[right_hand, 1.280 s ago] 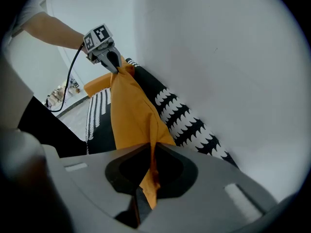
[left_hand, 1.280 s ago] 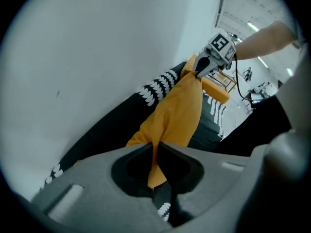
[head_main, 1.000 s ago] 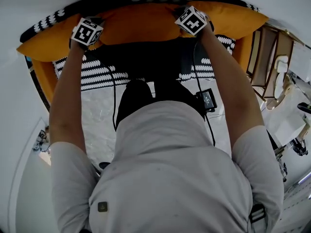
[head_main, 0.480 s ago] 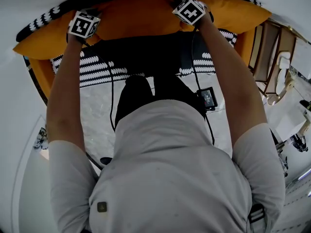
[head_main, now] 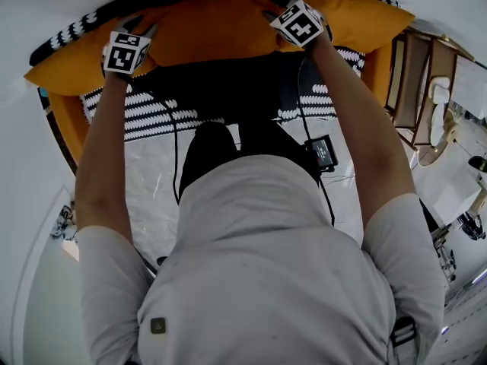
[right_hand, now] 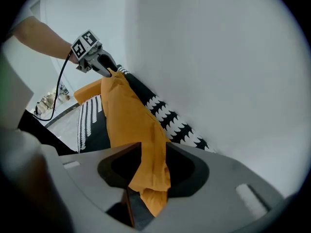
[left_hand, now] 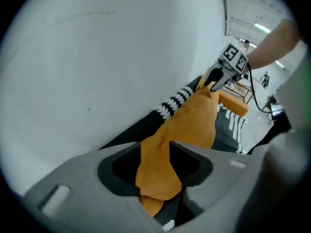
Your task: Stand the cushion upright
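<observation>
The long orange cushion (head_main: 221, 29) is at 12 o'clock in the head view, at the back of the seat (head_main: 228, 90). It stands on its long edge and leans on the white wall (left_hand: 97, 57). Both gripper views show it as a thin orange strip going up along the wall, with its top edge up.

The left hand-held gripper (left_hand: 154, 152) is at the top edge of the cushion, at about 11 o'clock in the head view. Its jaws have just been opening. The orange cloth sits between them, but there is a dark gap on each side, so the jaws are not squeezing it. It has let go.

The right hand-held gripper (right_hand: 153, 152) is at the top edge too, at about 1 o'clock. Its jaws have just been opening as well. The cloth hangs between them and they are loose around it.

The task looks almost done. The cushion is up and seems to rest on the wall by itself. What is left, I think, is to lift both grippers clear of the top edge and see that the cushion does not tip over.
</observation>
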Motion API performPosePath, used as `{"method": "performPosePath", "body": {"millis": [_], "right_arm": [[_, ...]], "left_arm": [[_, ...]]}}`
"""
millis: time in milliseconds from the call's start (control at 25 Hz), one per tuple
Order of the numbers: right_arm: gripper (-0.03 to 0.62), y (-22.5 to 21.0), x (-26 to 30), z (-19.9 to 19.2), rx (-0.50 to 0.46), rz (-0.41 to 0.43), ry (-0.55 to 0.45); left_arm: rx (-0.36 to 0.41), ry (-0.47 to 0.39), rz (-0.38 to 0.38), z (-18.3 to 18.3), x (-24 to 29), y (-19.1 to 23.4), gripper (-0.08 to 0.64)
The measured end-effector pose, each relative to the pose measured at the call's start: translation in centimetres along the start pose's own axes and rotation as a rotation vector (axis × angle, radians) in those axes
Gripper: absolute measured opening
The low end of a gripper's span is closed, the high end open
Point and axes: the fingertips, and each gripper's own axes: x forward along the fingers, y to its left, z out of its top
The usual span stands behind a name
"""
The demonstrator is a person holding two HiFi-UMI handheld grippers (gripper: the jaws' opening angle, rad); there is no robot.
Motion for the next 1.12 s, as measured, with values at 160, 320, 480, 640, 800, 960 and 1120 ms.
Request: {"method": "performPosePath", "body": {"millis": [160, 320, 480, 640, 800, 960, 1120], "right_arm": [[0.170, 1.3, -3.7, 1.6, 0.010, -0.030, -0.099], [0.167, 2.9, -8.7, 3.6, 0.042, -0.076, -0.225], [0.150, 5.5, -14.1, 5.3, 0.052, -0.076, -0.348], [0.112, 7.8, -20.1, 7.2, 0.042, -0.093, -0.477], [0.052, 11.3, -26.7, 9.8, 0.022, -0.114, -0.604], [0.011, 13.5, -33.1, 11.4, 0.004, -0.126, -0.736], [0.009, 15.1, -38.4, 12.1, -0.018, -0.100, -0.833]], "left_arm": [[-0.049, -0.116, 0.005, 2.3, -4.0, -2.2, 0.193], [-0.074, -0.248, 0.015, 5.1, -8.8, -4.3, 0.193], [-0.117, -0.384, 0.027, 8.2, -14.3, -6.8, 0.193], [-0.163, -0.520, 0.018, 11.3, -19.5, -10.3, 0.185], [-0.163, -0.627, 0.024, 13.1, -25.9, -13.6, 0.129], [-0.156, -0.719, 0.053, 15.0, -31.3, -16.5, 0.072], [-0.167, -0.779, 0.111, 16.0, -35.1, -19.4, 0.004]]}}
